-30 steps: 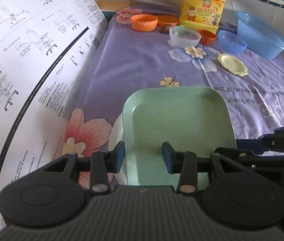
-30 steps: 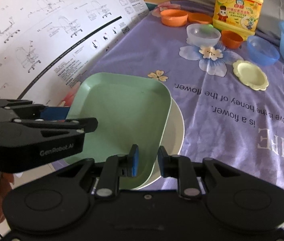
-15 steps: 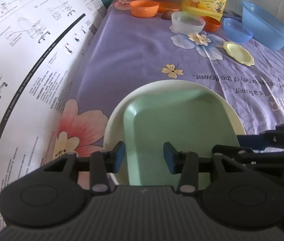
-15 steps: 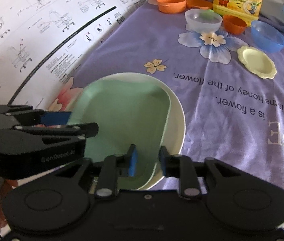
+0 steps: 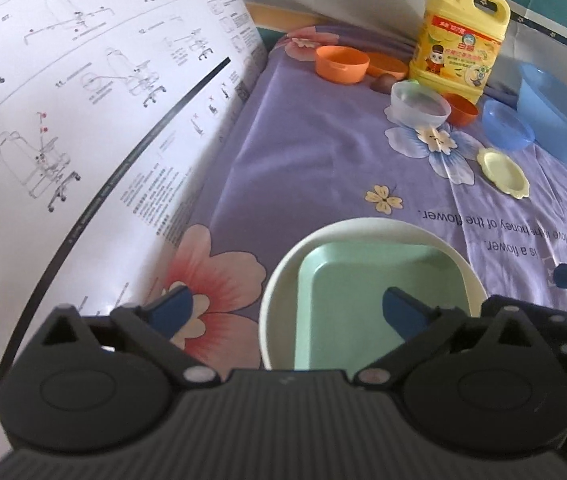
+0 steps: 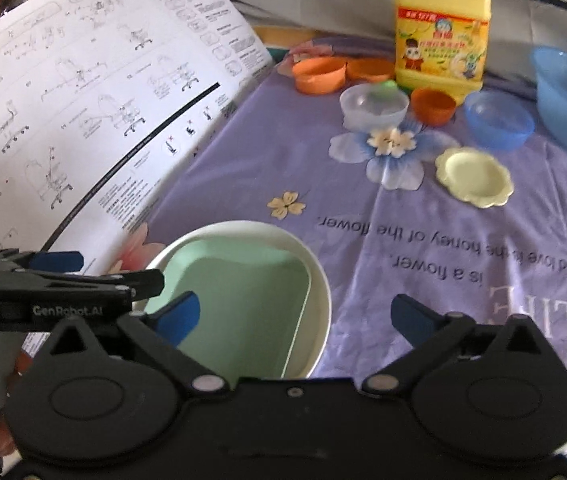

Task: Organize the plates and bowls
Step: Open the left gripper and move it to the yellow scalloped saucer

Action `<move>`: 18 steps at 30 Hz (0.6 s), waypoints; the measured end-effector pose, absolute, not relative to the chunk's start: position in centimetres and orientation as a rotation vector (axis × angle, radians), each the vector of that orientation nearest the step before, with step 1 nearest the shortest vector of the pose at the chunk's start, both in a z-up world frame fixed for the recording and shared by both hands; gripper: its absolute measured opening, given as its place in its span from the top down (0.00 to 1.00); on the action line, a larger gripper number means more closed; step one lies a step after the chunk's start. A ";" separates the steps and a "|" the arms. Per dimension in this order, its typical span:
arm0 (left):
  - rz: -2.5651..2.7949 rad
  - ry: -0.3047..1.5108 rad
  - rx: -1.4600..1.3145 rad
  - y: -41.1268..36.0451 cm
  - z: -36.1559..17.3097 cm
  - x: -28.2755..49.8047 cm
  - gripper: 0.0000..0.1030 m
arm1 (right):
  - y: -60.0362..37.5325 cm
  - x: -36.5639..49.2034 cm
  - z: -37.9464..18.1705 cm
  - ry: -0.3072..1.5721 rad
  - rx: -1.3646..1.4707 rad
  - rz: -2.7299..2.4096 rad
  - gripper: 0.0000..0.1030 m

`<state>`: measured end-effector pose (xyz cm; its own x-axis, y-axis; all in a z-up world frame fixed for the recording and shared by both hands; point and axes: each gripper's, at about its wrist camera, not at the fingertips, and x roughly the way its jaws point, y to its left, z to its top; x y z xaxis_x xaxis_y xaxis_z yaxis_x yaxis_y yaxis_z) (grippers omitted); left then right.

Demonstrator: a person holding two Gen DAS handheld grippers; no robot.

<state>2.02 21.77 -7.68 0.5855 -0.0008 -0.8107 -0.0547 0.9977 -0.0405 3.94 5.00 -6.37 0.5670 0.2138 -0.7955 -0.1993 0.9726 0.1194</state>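
The green square plate (image 5: 371, 304) lies nested in the round cream plate (image 5: 279, 280), just ahead of and below both sets of fingers; it looks light, stiff, smooth plastic, best pinched at its raised rim. The left gripper (image 5: 283, 310) and right gripper (image 6: 295, 316) are spreading wide, clasping nothing.

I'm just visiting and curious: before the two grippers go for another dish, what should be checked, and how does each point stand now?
1. Green tray resting inside the white plate: ok.
2. Left gripper clear of the tray: ok, its jaws are opening and no pad presses on anything.
3. Right gripper clear too: ok, jaws opening, nothing between them.
4. Tray lying flat: cannot tell, its near edge is hidden behind the grippers.
5. Other dishes within sight: ok, yellow dish, clear bowl and blue bowl stand apart on the cloth.
6. Orange bowls easy to grasp: cannot tell, they crowd against the soap bottle.
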 end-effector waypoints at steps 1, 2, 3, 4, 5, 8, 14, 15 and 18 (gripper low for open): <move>0.030 0.946 -0.067 21.8 -7.7 1.9 0.00 | 4.9 3.9 -6.3 0.934 0.014 0.241 0.00; 0.029 0.946 -0.070 21.7 -7.6 1.9 0.00 | 4.8 3.8 -6.2 0.934 0.014 0.239 0.00; 0.029 0.945 -0.073 21.6 -7.6 1.9 0.00 | 4.6 3.7 -6.2 0.935 0.017 0.235 0.00; 0.030 0.945 -0.074 21.6 -7.5 1.8 0.00 | 4.5 3.6 -6.1 0.937 0.021 0.233 0.00; 0.032 0.944 -0.075 21.6 -7.5 1.8 0.00 | 4.4 3.6 -6.2 0.941 0.027 0.231 0.00; 0.035 0.948 -0.076 21.3 -7.3 1.9 0.00 | 3.9 3.4 -6.3 0.952 0.043 0.222 0.00; 0.027 0.963 -0.075 20.5 -7.3 2.5 0.00 | 2.5 3.4 -6.5 0.959 0.082 0.181 0.00; 0.024 0.967 -0.073 20.2 -7.3 2.7 0.00 | 2.1 3.4 -6.6 0.962 0.091 0.173 0.00; 0.012 0.978 -0.067 19.2 -7.4 3.3 0.00 | 0.9 3.5 -6.8 0.965 0.109 0.149 0.00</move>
